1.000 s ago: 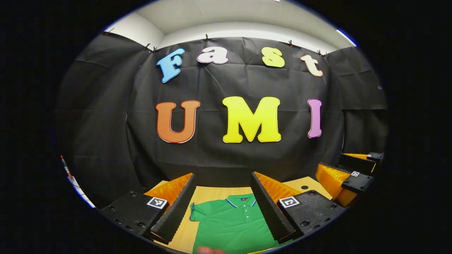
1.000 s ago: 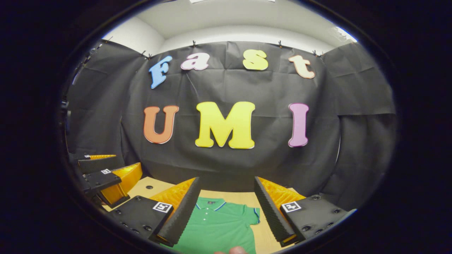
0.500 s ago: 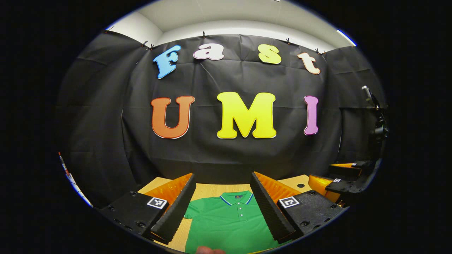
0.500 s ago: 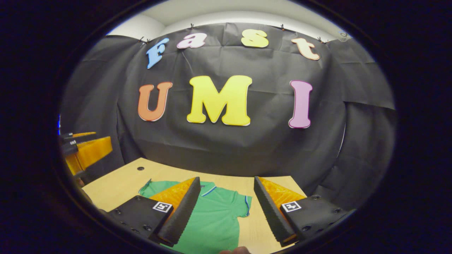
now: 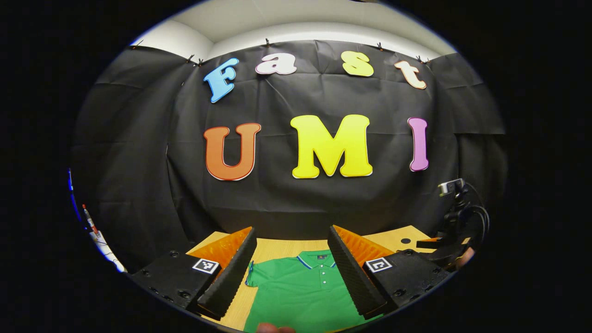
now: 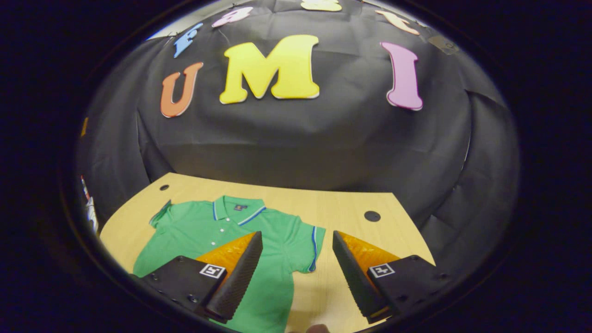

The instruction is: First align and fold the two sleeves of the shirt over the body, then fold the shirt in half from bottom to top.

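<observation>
shirt [image 6: 273, 240]: green polo, striped collar and cuffs, lies flat and unfolded, both sleeves out, on wooden table [image 6: 351, 208] | left gripper [image 5: 291, 268]: fingers apart, above shirt's collar, holding nothing | right gripper [image 6: 296, 268]: fingers apart, over its right sleeve [image 6: 307, 247] | left gripper view adds a stand with cables [image 5: 458, 217] at table's right edge

In the right gripper view the booth wall slides toward the top of the frame and the table [image 6: 351, 203] fills more of the lower half; the green shirt [image 6: 277, 240] now shows collar, both sleeves and chest. In the left gripper view the right gripper [image 5: 444, 245] sinks toward the lower right edge.
</observation>
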